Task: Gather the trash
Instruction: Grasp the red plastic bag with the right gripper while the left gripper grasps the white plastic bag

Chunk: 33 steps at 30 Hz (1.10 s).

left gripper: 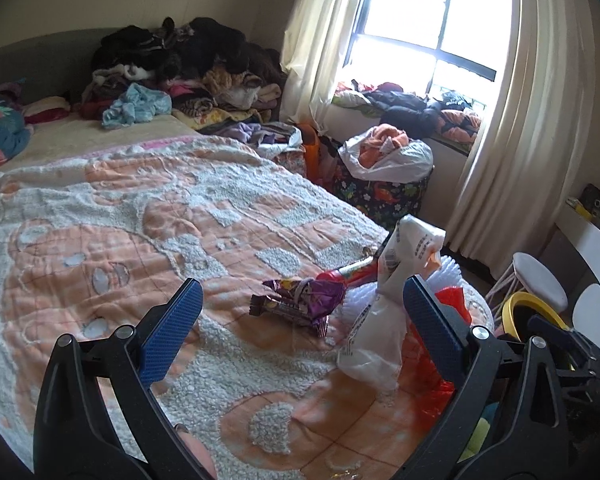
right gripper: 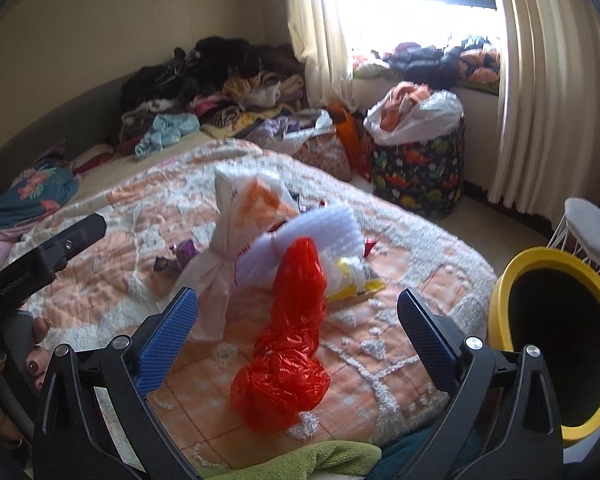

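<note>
Grippers first: the left gripper, black with blue textured pads, is spread wide with nothing between its fingers, hovering over a peach and white fleecy bedspread. Just beyond its fingertips lies a purple foil snack wrapper, its long axis running left to right, nearly flat on the bedspread. To the right of the wrapper, beside the right finger, a knotted white plastic bag stands upright, its twisted top pointing up and away.

The right gripper is likewise spread wide and empty. Between its fingers, low on the bedspread, sits a crumpled red plastic bag, standing on end with its long axis pointing up and far. Behind it lie a white ribbed foam sheet and a yellow wrapper; the white bag stands to the left of them. At the right edge, just off the bed, a yellow-rimmed bin shows a dark open mouth. At the left edge, a hand grips the other tool's handle.

Far away, piled clothes cover the bed's head, near a bright curtained window.
</note>
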Tool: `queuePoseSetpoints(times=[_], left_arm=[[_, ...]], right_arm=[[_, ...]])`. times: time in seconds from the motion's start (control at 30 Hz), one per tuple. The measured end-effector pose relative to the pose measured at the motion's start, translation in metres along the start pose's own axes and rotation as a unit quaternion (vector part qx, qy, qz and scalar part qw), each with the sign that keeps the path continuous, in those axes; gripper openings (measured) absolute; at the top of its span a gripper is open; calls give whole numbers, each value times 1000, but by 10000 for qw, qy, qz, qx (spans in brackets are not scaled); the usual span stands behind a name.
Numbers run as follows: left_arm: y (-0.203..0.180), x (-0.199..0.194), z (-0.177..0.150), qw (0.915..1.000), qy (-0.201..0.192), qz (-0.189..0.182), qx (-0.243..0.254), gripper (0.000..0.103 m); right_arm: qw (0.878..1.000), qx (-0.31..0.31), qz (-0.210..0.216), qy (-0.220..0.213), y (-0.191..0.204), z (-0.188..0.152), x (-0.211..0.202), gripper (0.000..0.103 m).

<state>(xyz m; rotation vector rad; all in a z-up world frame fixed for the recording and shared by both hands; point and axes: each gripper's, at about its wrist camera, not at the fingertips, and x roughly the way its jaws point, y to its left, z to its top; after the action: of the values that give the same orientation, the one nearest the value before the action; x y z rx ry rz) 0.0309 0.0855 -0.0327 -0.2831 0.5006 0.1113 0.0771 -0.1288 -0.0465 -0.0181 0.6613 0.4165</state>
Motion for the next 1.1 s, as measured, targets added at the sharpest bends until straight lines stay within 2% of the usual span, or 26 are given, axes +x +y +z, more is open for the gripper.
queuePoseSetpoints(times=[0.17,0.27,0.33,0.4,0.43,0.5,0.53,0.57,0.67,0.73,0.87,0.97,1.1], left_arm=[[-5,22,-9,9985,396,-373,67,92],[-12,37,-15,9957,659,-632,174,92],[-19,45,-20,9935,803,-767,242,92],[-24,53,-25,9913,946,-863,289,91],[-26,57,-27,9899,1033,-917,303,87],[-28,64,-32,9876,1198,-972,273,83],[-29,68,-34,9862,1292,-1005,255,79],[-30,70,-36,9856,1331,-1008,252,76],[-35,76,-41,9840,1463,-969,306,58],[-40,75,-44,9833,1493,-954,403,37],[-48,64,-43,9854,1283,-962,563,31],[-52,46,-34,9886,935,-1022,584,30],[-60,37,-20,9887,806,-1118,590,29]], right_arm=[[9978,187,199,605,-7,-10,29,97],[9951,273,325,894,-9,-17,43,92],[9930,319,428,1058,-10,-22,51,83],[9905,372,514,1223,-12,-24,58,68],[9894,389,569,1278,-12,-26,60,64],[9874,407,718,1349,-13,-29,63,42],[9868,410,773,1361,-14,-29,63,40],[9868,408,820,1335,-14,-30,62,38],[9870,404,993,1200,-14,-30,55,35],[9883,392,1039,1045,-16,-29,47,34],[9901,464,1118,709,-25,-26,30,33],[9911,556,1120,463,-35,-21,17,33],[9919,656,1062,228,-49,-12,3,33]])
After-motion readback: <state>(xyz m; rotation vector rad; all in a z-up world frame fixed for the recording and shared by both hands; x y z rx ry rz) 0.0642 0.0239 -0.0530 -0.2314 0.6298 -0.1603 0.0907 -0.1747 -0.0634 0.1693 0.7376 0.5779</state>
